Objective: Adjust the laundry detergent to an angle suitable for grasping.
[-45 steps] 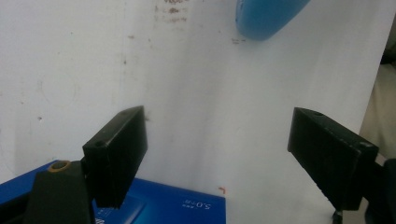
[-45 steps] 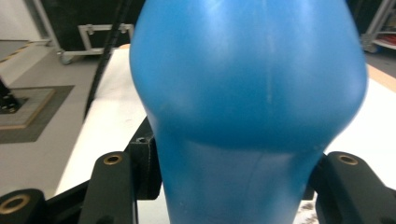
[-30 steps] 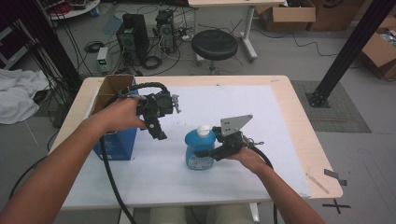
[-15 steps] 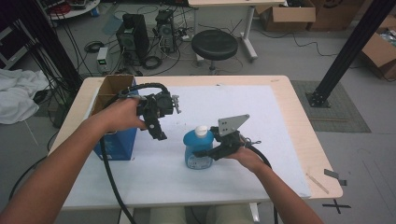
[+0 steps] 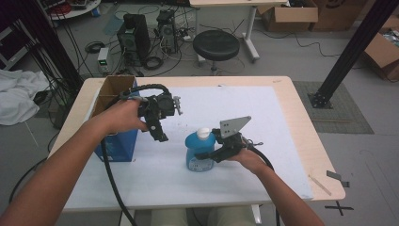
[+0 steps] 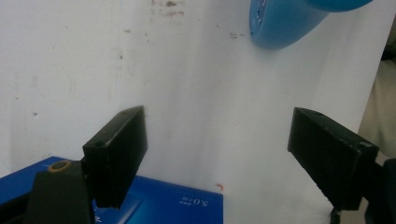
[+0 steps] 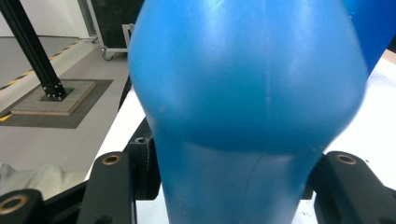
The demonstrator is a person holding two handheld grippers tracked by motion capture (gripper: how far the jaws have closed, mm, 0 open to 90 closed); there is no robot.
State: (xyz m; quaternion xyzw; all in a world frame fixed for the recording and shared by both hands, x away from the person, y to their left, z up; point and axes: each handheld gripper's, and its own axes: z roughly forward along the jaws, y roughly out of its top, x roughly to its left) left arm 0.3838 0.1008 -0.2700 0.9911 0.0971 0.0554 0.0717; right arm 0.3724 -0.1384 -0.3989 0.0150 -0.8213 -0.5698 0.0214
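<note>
High view shows a white-covered bench (image 5: 282, 132) with a blue cardboard box (image 5: 117, 141) standing just to the outer side of the left tongs (image 5: 159, 133); its top flaps are open, and what lies inside cannot be made out from here. From the left gripper view the blue box (image 6: 177, 205) sits directly under those tongs, and small white print on its face reads something like "5.0", seen upside down; the rest is too small to read. The left tongs (image 6: 224, 158) are spread wide, holding nothing, hanging above the white sheet with their tips pointing down, a hand (image 5: 123, 115) wrapped round the body behind them. The blue bottle (image 5: 200, 151) stands upright between the two tongs, nearer the right ones, and its base (image 6: 285, 23) appears ahead of the left tongs at the top of their view. It is a squat, rounded bottle of translucent blue plastic with a white cap (image 5: 203, 133), narrowing low down into a waist. The right tongs (image 5: 207, 154) are closed on that waist: in the right gripper view the bottle (image 7: 247, 102) bulges above the right tongs (image 7: 238, 186), one black jaw pressed to each side. No label or brand shows on the bottle in any view. A grey plate (image 5: 234, 126) rises above the right tongs.
</note>
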